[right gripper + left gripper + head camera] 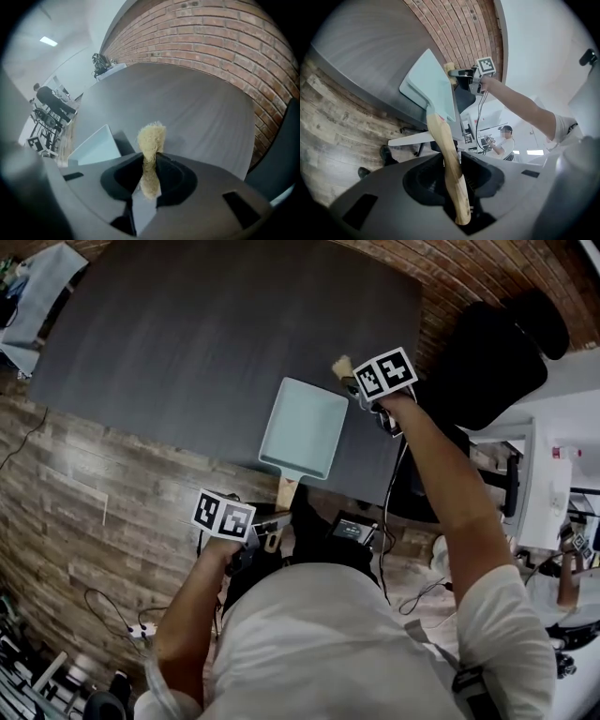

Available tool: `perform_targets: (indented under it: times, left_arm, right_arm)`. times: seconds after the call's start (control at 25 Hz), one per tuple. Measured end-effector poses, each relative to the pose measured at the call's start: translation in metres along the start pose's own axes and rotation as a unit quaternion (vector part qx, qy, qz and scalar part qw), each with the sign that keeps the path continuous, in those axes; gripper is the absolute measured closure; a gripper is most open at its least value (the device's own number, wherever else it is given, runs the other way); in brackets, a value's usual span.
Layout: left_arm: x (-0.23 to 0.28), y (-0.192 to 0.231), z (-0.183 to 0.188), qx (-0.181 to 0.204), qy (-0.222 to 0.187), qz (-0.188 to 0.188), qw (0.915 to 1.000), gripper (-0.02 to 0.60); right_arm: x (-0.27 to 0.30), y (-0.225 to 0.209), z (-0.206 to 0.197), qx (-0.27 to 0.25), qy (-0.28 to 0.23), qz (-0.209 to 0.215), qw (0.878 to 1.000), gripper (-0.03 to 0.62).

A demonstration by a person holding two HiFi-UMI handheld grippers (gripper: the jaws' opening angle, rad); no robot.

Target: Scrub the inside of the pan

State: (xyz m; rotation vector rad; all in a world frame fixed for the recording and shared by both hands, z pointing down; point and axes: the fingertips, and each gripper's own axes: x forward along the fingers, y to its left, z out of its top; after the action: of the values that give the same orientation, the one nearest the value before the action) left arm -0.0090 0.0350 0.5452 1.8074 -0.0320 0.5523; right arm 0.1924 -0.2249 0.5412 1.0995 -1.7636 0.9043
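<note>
The pale blue rectangular pan point(303, 427) sits at the near edge of the dark table point(187, 334), toward its right corner. Its long axis runs from the near edge toward the far one. Its wooden handle point(287, 489) points back past the near edge, toward the person. The left gripper point(272, 526) is clamped on that handle. The right gripper point(351, 382) pinches a tan fibre scrubber point(341, 366) just beside the pan's far right corner, outside the pan.
</note>
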Motion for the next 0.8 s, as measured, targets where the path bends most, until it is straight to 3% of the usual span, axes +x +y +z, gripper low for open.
perform_targets:
  times: [0.24,0.8]
  left_arm:
    - [-0.007,0.004,-0.002,0.014,0.028,-0.004,0.9995,0.457]
    - [-0.014,0.008,0.001,0.070,0.069,0.006,0.9951,0.451]
  right_arm:
    - [0.023,0.014,-0.011,0.010,0.033,0.040,0.999,0.510]
    - [0.030,0.039,0.010,0.052,0.026,0.102,0.993,0.511]
